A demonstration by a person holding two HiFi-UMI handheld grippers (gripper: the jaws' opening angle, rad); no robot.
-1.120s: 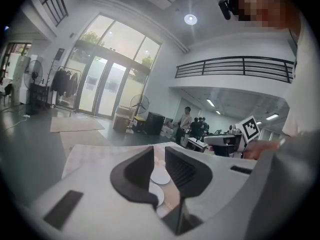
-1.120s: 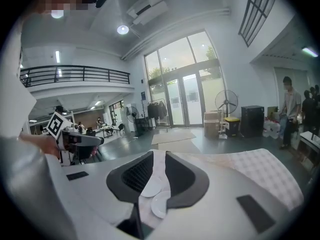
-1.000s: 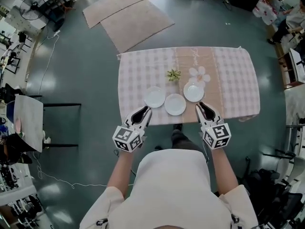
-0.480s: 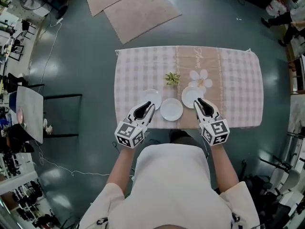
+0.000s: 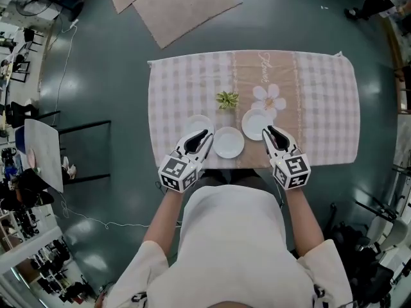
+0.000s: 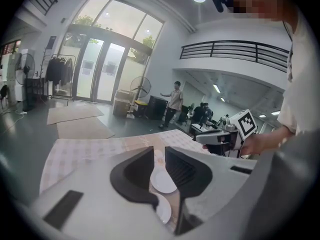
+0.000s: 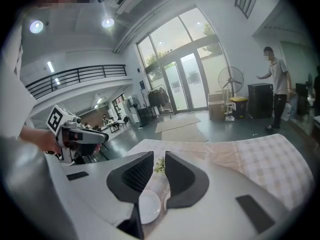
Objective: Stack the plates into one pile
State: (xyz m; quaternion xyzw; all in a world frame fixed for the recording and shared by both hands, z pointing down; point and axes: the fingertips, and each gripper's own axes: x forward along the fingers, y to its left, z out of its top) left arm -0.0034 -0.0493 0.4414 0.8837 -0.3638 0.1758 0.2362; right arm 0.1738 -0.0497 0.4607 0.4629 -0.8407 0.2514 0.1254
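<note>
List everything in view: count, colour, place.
plates: 3, white, row near the table's front edge, unstacked: left plate, middle plate, right plate
plant: 1, green, behind the middle plate
tablecloth: 1, pink check with a tan strip, covers the table
rugs: 2, tan, on the floor beyond the table
left tool: 1, black jaws apart, empty, at the left plate
right tool: 1, black jaws apart, empty, at the right plate

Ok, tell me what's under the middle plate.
The middle plate rests on the checked tablecloth, at the left edge of its tan strip. The cloth covers everything below, so the tabletop cannot be seen.
</note>
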